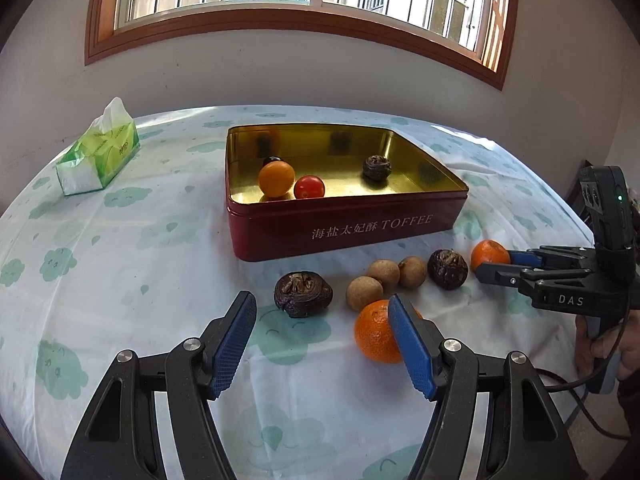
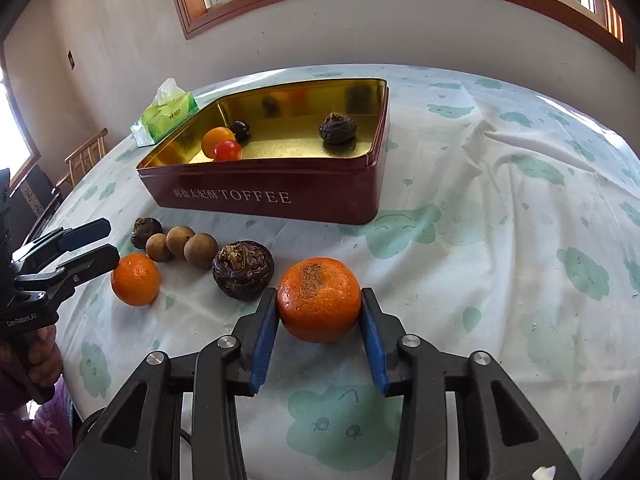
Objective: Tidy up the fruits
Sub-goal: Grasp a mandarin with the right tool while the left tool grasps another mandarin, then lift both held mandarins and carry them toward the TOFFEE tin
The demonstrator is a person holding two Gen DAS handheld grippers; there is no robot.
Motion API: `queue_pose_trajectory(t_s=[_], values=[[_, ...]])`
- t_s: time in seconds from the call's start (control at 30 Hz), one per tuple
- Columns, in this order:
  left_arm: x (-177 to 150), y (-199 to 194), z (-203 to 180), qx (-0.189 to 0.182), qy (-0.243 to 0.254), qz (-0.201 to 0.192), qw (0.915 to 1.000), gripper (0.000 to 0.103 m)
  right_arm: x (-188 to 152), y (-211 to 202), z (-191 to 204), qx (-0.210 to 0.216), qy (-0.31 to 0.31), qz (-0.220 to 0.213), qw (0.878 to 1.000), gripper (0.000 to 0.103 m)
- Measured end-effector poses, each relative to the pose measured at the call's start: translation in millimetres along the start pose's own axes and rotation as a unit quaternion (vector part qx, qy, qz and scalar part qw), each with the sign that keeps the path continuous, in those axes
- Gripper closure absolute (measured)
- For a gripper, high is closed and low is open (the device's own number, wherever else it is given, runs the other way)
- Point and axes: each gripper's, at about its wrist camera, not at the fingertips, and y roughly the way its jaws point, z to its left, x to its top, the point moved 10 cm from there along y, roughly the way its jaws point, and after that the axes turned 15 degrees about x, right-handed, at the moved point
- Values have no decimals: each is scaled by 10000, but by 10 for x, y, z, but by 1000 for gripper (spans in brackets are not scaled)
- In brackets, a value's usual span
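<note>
A red toffee tin [image 1: 344,232] [image 2: 280,200] stands open on the table with an orange fruit [image 1: 276,178], a red tomato [image 1: 309,187] and two dark wrinkled fruits [image 1: 377,167] inside. In front of it lie two tangerines, three brown longans [image 1: 384,276] [image 2: 180,244] and two dark wrinkled fruits [image 1: 303,294] [image 2: 243,270]. My right gripper [image 2: 319,312] [image 1: 494,264] has its blue pads against both sides of one tangerine [image 2: 319,300] [image 1: 489,254] on the cloth. My left gripper [image 1: 322,344] [image 2: 110,244] is open and empty, its right pad in front of the other tangerine [image 1: 374,336] [image 2: 135,279].
A green tissue pack [image 1: 98,150] [image 2: 166,114] lies at the far left of the table. The cloud-print tablecloth [image 1: 120,260] is creased at the right [image 2: 520,140]. A wall and window are behind. A wooden chair [image 2: 84,156] stands beyond the left edge.
</note>
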Motion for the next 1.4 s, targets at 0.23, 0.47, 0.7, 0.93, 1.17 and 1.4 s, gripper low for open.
queue_pose_trajectory(t_s=[0.23,0.47,0.7,0.93,1.17,1.4], values=[[-4,-166,-155,-490,-104,-20,9987,34,15,-70,-136,176,469,-291,9983,68],[-90,-11,-350,-346,397,229,9983,34,18,-76,-154,165,501,-322,9981,67],[-212,162,-478,-166,644,359,9971,61,19,-69,-155,146,488,-309,9982,67],[-114,8,-284,-84,219,85,9997,61,19,-59,-138,101,456,-296,9985,67],[92,-117,23,444,-42,-180,9988,61,18,-48,-126,30,408,-270,9988,67],[105,-108,203,803,-146,-222,9964,61,12,-40,-111,-65,340,-227,9991,66]])
